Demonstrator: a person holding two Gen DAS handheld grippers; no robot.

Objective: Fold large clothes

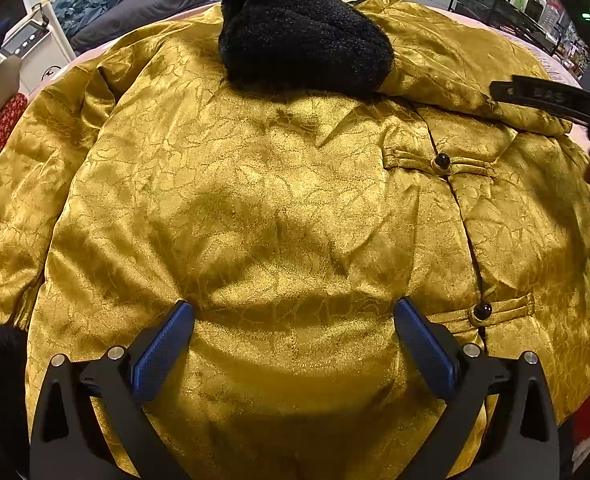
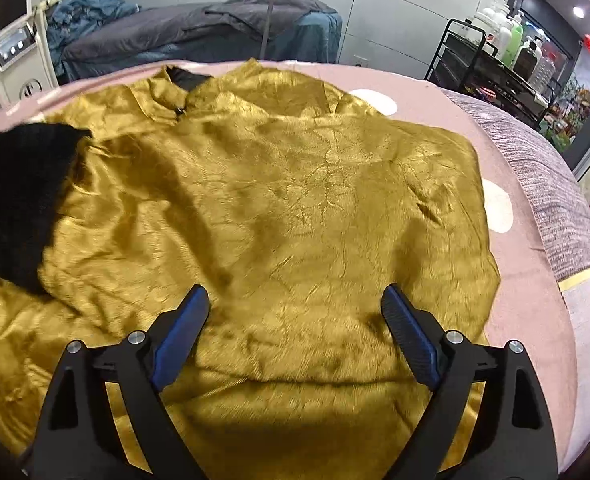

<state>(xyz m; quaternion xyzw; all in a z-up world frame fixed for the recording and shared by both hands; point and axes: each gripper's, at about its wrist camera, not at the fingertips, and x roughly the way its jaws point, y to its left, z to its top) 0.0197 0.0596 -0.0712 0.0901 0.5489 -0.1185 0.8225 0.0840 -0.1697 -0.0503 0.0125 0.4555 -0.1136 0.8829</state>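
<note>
Left tool (image 1: 294, 308) view — jacket (image 1: 255, 208) buttons (image 1: 441, 160), unseen right

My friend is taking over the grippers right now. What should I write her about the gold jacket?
Left hand-held gripper: open, empty, over the gold jacket.
Right hand-held gripper: open, empty, above the jacket too.
Jacket lies spread on the pink bed cover, front buttoned, one sleeve with a black fuzzy cuff folded across the chest.
Left: the other sleeve and body folds.

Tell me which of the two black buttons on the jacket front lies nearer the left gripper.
The lower black button, beside the left gripper's right fingertip. The other button sits farther up the gold jacket, toward the fur collar.
</note>
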